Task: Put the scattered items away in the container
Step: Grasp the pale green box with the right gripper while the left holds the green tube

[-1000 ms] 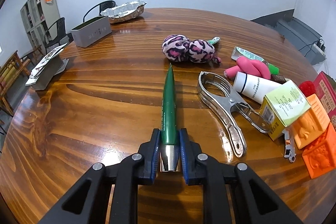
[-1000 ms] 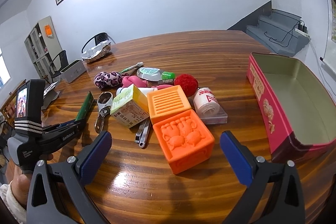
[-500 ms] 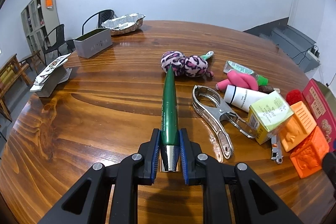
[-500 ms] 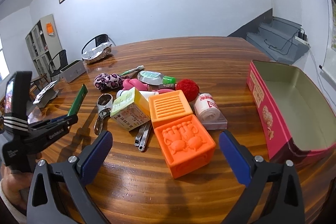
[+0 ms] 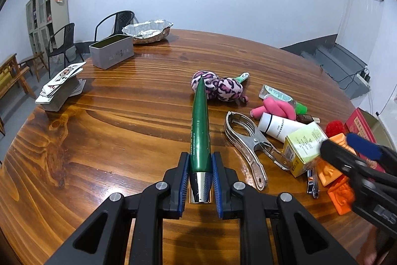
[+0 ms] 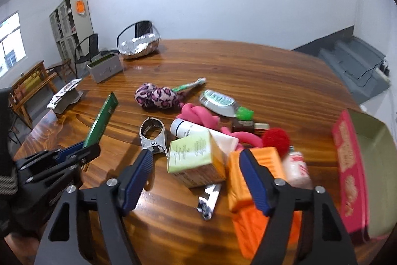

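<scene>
My left gripper is shut on the silver cap end of a green tube, which it holds off the wooden table, tip pointing away. My right gripper is closing. A yellow-green carton stands in the gap between its blue pads, which do not touch it. To its right lie orange blocks and the open red tin. Around the carton are a metal clamp, a white tube, a pink twist, a leopard plush and a red pompom.
Nail clippers lie just in front of the carton, a bandage roll by the tin. A grey tin, a foil tray and stacked playing cards sit at the far left. Chairs stand beyond the table's edge.
My right gripper has swung left from the orange block to the yellow-green carton and its jaws have narrowed; it now shows in the left wrist view. The left gripper rose slightly with the tube.
</scene>
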The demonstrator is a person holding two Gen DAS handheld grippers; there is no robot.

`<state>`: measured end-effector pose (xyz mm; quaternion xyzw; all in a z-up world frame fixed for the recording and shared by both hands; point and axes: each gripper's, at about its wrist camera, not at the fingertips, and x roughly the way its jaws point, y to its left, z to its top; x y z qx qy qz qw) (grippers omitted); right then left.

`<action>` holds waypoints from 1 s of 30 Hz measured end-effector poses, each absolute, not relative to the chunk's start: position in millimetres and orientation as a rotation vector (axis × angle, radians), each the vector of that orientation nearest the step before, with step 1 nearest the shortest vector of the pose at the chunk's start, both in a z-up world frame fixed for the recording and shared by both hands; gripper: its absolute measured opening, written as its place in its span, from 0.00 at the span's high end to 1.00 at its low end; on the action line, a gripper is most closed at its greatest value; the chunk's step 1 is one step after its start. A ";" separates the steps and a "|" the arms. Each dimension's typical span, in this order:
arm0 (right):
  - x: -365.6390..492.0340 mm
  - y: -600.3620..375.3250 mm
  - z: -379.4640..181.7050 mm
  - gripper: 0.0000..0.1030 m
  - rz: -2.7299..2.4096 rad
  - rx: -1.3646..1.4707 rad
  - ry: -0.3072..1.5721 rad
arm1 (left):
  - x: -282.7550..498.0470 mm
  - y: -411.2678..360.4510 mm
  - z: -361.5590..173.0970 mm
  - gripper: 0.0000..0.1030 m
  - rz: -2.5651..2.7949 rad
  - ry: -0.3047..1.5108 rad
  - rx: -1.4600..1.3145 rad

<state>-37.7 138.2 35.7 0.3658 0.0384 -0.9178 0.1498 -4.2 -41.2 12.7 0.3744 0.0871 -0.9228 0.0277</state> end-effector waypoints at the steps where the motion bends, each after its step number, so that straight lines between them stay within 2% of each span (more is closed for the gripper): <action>1: -42.2 136.3 31.7 0.28 -2.635 1.069 0.110 | -4.2 -41.6 13.0 0.81 -2.849 0.271 1.155; 10: -53.8 128.2 18.9 0.28 -2.652 1.065 0.218 | -2.7 -40.0 14.7 0.81 -2.856 0.262 1.152; 14: -50.2 120.6 15.5 0.24 -2.648 1.043 0.327 | -2.9 -41.4 14.6 0.81 -2.852 0.269 1.153; 21: -47.7 106.3 5.7 0.25 -2.679 1.002 0.549 | -3.1 -39.9 14.2 0.81 -2.856 0.262 1.160; 24: -45.0 102.8 2.5 0.36 -2.721 0.980 0.631 | -2.5 -39.8 14.1 0.81 -2.855 0.259 1.158; 26: -43.9 107.7 7.5 0.44 -2.718 0.971 0.565 | -2.3 -39.5 13.8 0.81 -2.854 0.258 1.157; 30: -43.5 120.7 19.0 0.47 -2.705 0.968 0.403 | -2.2 -37.3 13.9 0.81 -2.855 0.248 1.153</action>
